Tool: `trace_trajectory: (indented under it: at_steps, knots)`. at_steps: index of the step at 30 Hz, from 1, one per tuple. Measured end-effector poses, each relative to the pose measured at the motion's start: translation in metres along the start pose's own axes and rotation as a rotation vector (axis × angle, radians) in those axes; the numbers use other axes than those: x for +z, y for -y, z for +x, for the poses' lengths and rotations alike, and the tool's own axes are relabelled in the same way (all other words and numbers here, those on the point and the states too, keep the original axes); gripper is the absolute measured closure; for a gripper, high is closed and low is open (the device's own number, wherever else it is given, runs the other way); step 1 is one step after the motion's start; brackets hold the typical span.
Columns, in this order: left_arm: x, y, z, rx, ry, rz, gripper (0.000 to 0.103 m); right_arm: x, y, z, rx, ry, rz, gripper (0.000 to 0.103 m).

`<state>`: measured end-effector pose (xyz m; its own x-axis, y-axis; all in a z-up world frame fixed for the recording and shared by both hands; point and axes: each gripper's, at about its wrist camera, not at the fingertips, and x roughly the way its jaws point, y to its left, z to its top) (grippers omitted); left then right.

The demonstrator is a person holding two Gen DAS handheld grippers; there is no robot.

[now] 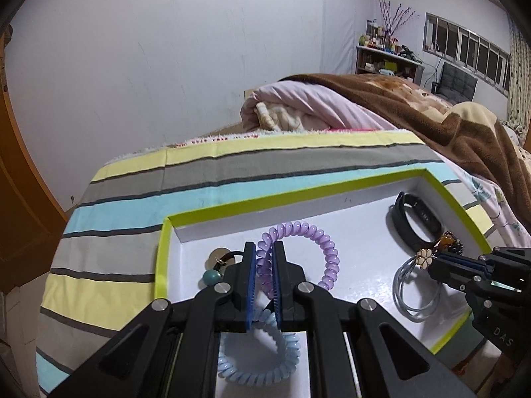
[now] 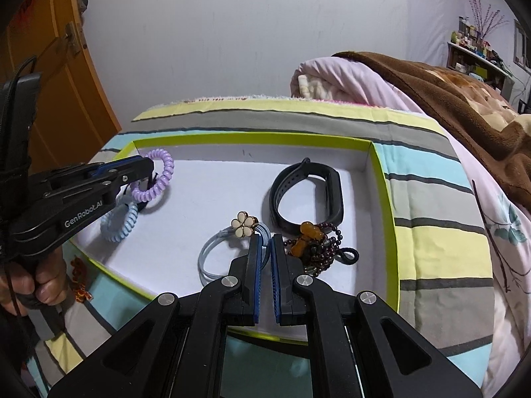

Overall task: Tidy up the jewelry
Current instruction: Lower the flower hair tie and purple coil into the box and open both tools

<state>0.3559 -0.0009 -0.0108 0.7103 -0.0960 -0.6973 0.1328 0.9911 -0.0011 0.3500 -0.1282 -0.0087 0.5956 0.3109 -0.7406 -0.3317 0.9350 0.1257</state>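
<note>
A white tray with a lime-green rim (image 1: 212, 209) (image 2: 381, 179) lies on a striped cloth. My left gripper (image 1: 264, 248) is shut on a purple coil hair tie (image 1: 318, 242) (image 2: 159, 179) at the tray's left. A light-blue coil hair tie (image 1: 265, 358) (image 2: 121, 222) lies just below it. My right gripper (image 2: 264, 243) is shut on the blue-grey elastic hair tie with a cream flower charm (image 2: 245, 224) (image 1: 426, 258). A black wristband (image 2: 308, 195) (image 1: 418, 215) and a dark bead bracelet with amber beads (image 2: 315, 242) lie at the right.
A hair tie with a teal bead and a silver disc (image 1: 215, 265) lies at the tray's left corner. Pink and brown bedding (image 1: 398, 109) is heaped behind the tray. An orange wooden door (image 2: 59, 76) stands at the left. A small orange trinket (image 2: 79, 278) lies outside the tray's front edge.
</note>
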Motion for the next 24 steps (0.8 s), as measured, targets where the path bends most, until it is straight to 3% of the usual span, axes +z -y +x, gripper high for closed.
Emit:
trace_trajectory:
  at_steps: [6, 12, 24]
  knots:
    - [-0.003, -0.001, 0.006, -0.019, -0.03, -0.003, 0.093, -0.001, -0.001, 0.002, -0.016, -0.013, -0.009, 0.095]
    - [-0.002, -0.004, 0.001, -0.032, -0.027, -0.006, 0.085, -0.002, -0.002, -0.002, -0.019, -0.002, -0.01, 0.073]
    - [-0.011, -0.009, -0.057, -0.042, 0.047, -0.029, 0.083, -0.011, -0.012, -0.047, -0.009, 0.061, -0.013, 0.073]
